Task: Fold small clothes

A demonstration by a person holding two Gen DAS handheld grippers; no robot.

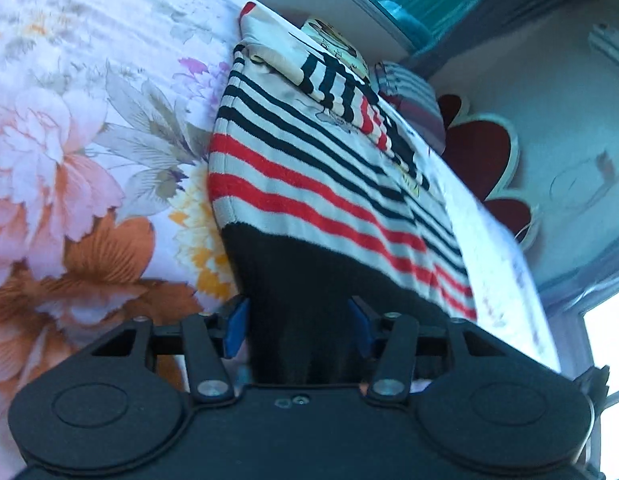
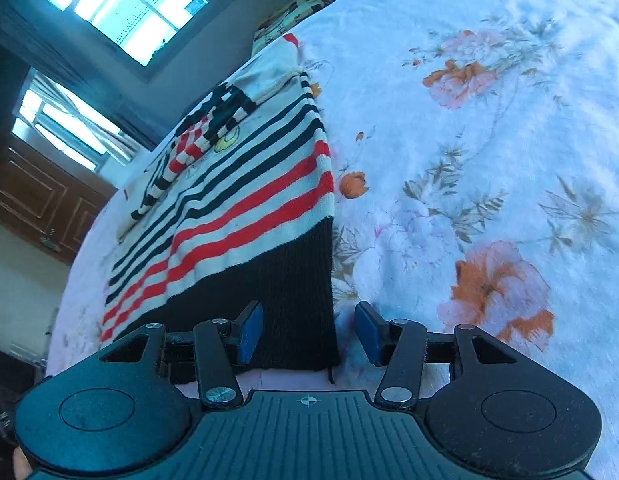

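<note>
A small knitted sweater [image 1: 309, 184] with black and red stripes on cream and a black hem lies flat on the flowered bed sheet [image 1: 69, 140]. Its folded sleeves rest across the chest. My left gripper [image 1: 297, 326] stands over the hem's corner. The black hem [image 1: 297, 280] fills the gap between the blue pads [image 1: 235, 326], which stand wide apart. In the right wrist view the same sweater [image 2: 245, 208] shows. My right gripper [image 2: 309, 332] straddles the hem's other corner [image 2: 301, 300]. A strip of sheet shows between the fabric's edge and the right-hand pad [image 2: 369, 334].
The flowered sheet [image 2: 489, 140] spreads wide beside the sweater. A patterned cushion [image 1: 337, 42] and a striped pillow [image 1: 413, 100] lie past the collar. A red flower-shaped mat [image 1: 481, 152] is on the floor. Windows [image 2: 121, 4] and a wooden cabinet [image 2: 33, 196] stand beyond the bed.
</note>
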